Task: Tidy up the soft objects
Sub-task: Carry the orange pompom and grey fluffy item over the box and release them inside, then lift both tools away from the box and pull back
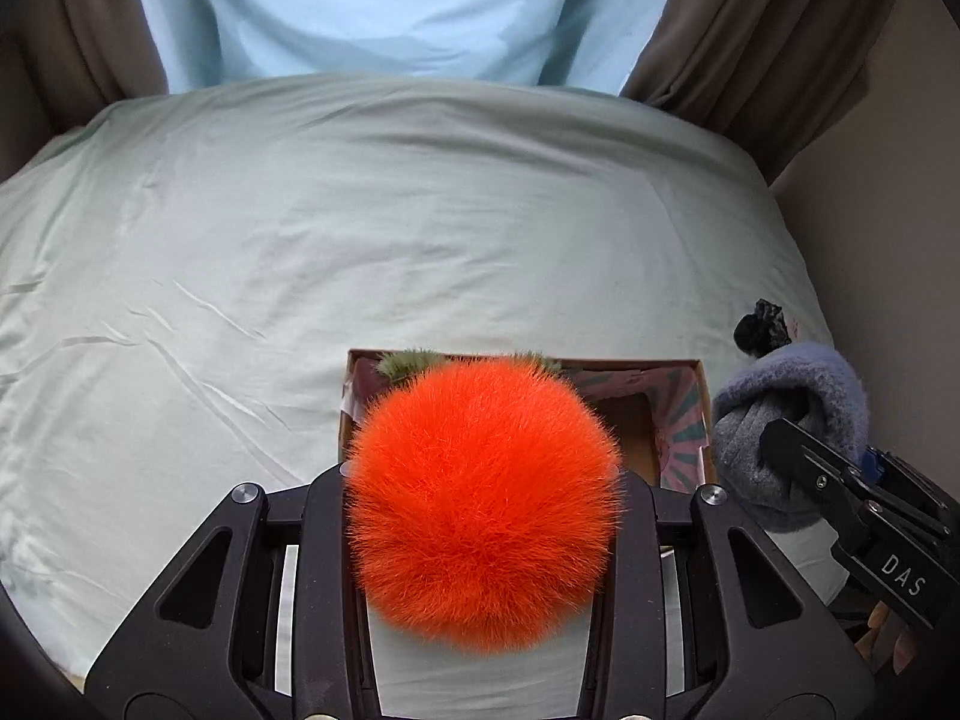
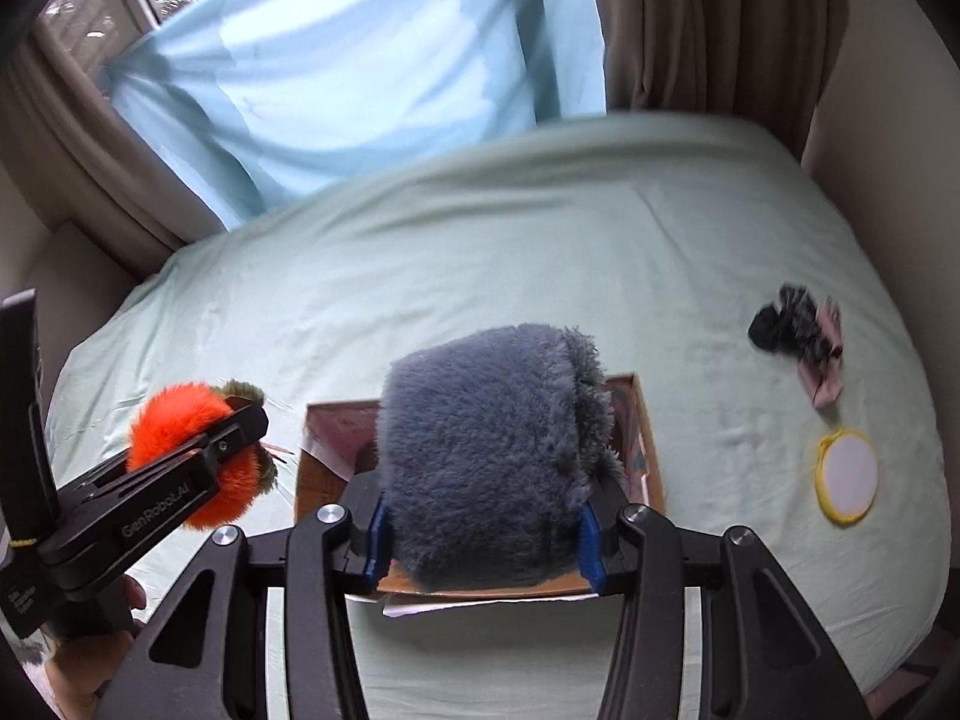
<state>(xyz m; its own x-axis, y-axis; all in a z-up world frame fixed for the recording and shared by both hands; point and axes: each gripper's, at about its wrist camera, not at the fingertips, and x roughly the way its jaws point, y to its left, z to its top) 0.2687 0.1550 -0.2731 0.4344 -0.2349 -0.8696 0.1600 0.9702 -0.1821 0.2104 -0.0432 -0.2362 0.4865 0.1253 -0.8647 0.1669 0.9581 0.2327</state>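
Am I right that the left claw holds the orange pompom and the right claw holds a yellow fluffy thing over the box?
Not quite. The right claw holds a grey-blue fluffy thing, not a yellow one, as the right wrist view shows. The rest stands: the left claw holds the orange pompom, and the box sits below.

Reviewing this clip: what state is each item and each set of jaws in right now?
Orange pompom: clamped in left gripper jaws, above the box.
Grey-blue plush: clamped in right gripper jaws, above the box.
Cardboard box: open, on the bed.
Black-pink cloth: loose on bed.
Yellow-rimmed disc: flat on bed.
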